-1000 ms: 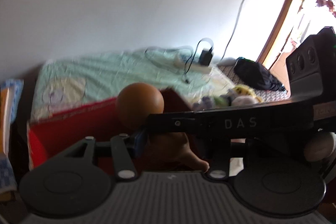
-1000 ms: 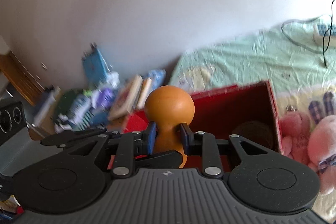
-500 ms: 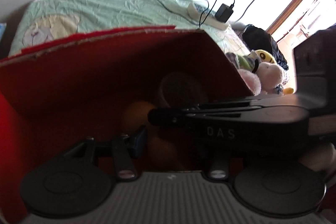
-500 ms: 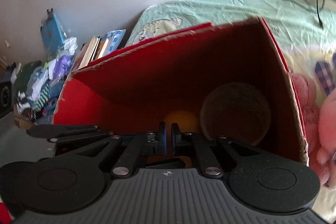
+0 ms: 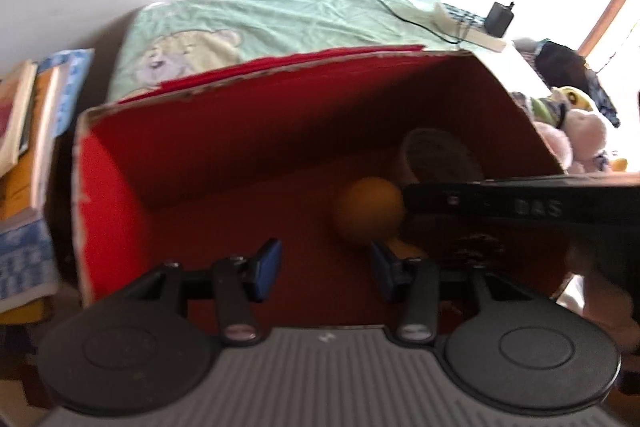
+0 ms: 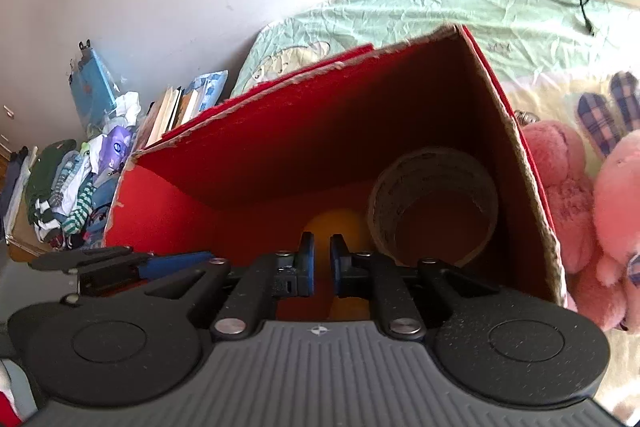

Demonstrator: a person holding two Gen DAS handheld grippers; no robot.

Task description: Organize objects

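Inside red box (image 6: 280, 155) beside tape roll (image 6: 434, 205): orange wooden toy (image 6: 334, 227), right gripper (image 6: 322, 261) fingers clamped on it. Left gripper (image 5: 320, 263) fingers spread, empty. Step: placing; next likely release, withdraw upward.

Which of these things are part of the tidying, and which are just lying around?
Part of the job:
- red box
- orange wooden toy, in the box, held by the right claw
- tape roll, in the box
- left claw, open
- pink plush toys, perhaps next

Lying about:
- books
- clothes pile
- charger and cable
- bedsheet
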